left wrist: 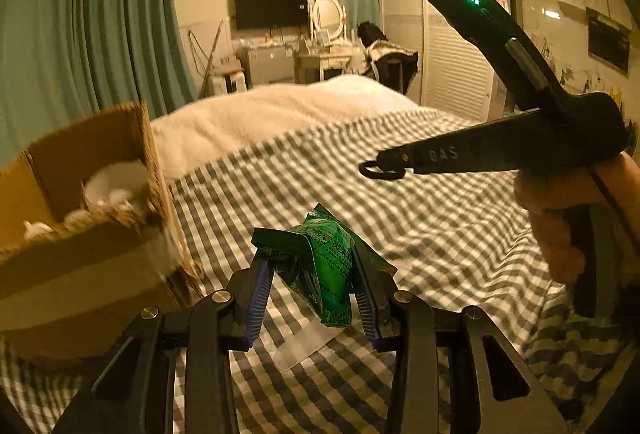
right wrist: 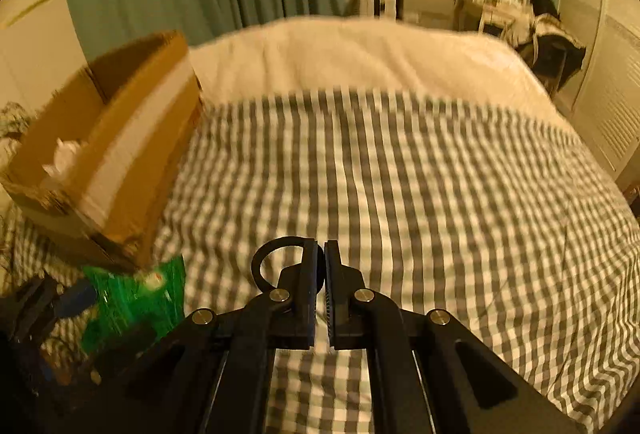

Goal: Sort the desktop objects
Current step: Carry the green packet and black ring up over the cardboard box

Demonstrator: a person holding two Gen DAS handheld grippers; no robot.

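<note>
The step in hand seems to be the carrying of picked things to the box (left wrist: 80,202): the left hand-held gripper (left wrist: 316,298) grips a crumpled green packet (left wrist: 324,266) between its blue pads (left wrist: 256,298), and the packet hangs above the checked bed cover (left wrist: 400,202), clear of it. The jaws stand partly open, only as wide as the packet lets them, and both pads press on its sides. A flat clear wrapper (left wrist: 304,346) lies on the cover just below this hand-held gripper. The right hand-held gripper (right wrist: 321,274) is closed, its fingers almost touching each other, and a thin black ring (right wrist: 276,262) sticks out from its left finger; I judge that the ring is pinched there, but the contact itself is hard to see. The box stands to the left of both tools, near the left one, open at the top, with something white (left wrist: 116,182) already inside. In my judgement the next move calls for swinging the left hand-held gripper left and over the torn rim of the box, and then opening the jaws so the packet drops in. The packet is light and crumpled, so it may cling to one pad.
</note>
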